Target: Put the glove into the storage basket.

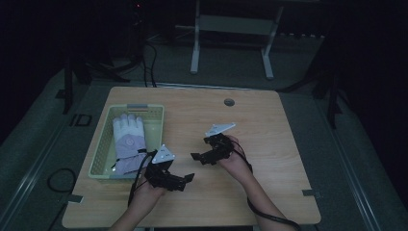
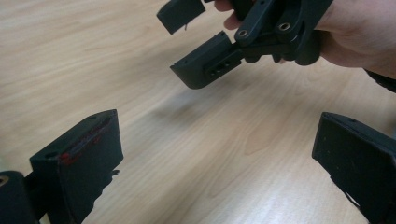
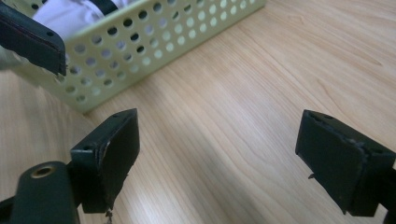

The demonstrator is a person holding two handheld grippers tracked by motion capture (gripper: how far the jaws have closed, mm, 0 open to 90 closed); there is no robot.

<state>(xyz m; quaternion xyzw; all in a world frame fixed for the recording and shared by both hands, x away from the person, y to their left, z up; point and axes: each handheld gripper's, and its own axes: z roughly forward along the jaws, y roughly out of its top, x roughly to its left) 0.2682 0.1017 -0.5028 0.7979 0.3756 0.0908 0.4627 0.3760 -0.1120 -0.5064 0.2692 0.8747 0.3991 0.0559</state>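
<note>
A white glove (image 1: 128,139) lies in a pale green perforated basket (image 1: 156,126) on the left of the wooden table (image 1: 269,144). My left gripper (image 1: 185,180) is held just right of the basket's near corner, open and holding nothing. My right gripper (image 1: 201,148) is at mid-table, also open, its jaws pointing left toward the basket. In the left gripper view my own left gripper (image 2: 219,154) spans bare wood, and the right gripper (image 2: 191,42) faces it from above. In the right gripper view my right gripper (image 3: 226,154) spans bare wood, with the basket (image 3: 154,42) and the glove (image 3: 70,16) beyond.
A round cable hole (image 1: 229,102) sits near the table's far edge. Cables trail from both grippers off the near edge. A white desk frame (image 1: 231,29) stands on the floor behind the table. One fingertip (image 3: 32,39) of the left gripper crosses the right gripper view's top left.
</note>
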